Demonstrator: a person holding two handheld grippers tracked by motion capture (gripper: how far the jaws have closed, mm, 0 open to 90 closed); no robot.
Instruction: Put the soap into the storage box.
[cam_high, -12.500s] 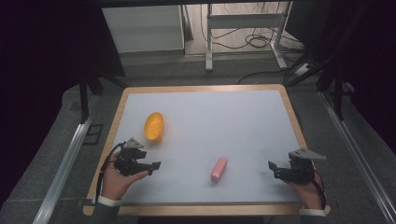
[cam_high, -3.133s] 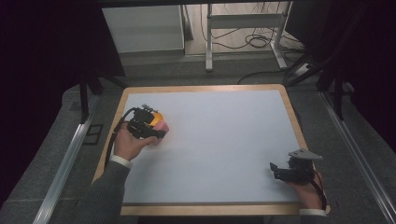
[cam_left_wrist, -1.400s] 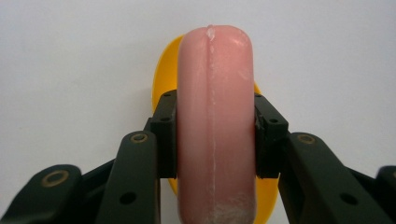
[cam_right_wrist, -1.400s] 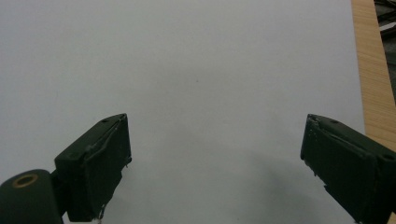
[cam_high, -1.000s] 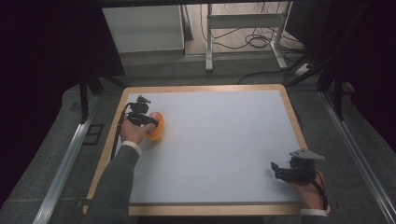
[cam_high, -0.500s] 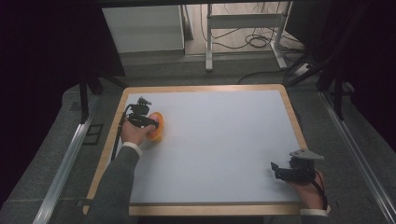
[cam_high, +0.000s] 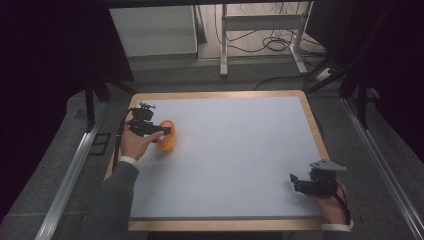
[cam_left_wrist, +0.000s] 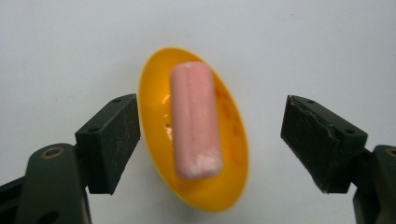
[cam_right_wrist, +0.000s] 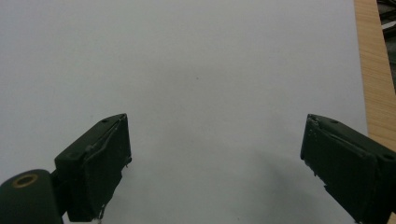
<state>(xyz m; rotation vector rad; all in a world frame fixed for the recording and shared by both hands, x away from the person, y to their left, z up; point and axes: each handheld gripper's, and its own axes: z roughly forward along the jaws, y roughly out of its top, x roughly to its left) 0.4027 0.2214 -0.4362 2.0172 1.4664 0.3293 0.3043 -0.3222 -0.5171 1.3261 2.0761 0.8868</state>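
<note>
A yellow-orange oval dish (cam_left_wrist: 231, 140) lies on the white table top, and a pink sausage-shaped piece (cam_left_wrist: 194, 126) lies lengthwise in it. My left gripper (cam_left_wrist: 212, 128) hovers just above the dish. Its jaws have just been opening and stand wide on either side of the piece, touching neither piece nor dish. In the high view this left gripper (cam_high: 167, 131) is at the far left over the dish (cam_high: 166, 143). My right gripper (cam_high: 296, 181) rests near the front right corner, its jaws wide apart over bare table, as the right gripper view (cam_right_wrist: 215, 144) also shows.
The white table top (cam_high: 235, 150) has a wooden rim (cam_high: 315, 130) all round. Dark floor, metal rails and a table frame with cables lie beyond the far edge.
The pink piece, on the table in the oldest frame, now lies in the dish. My left gripper has lifted slightly off the dish. The right hand has kept still.
</note>
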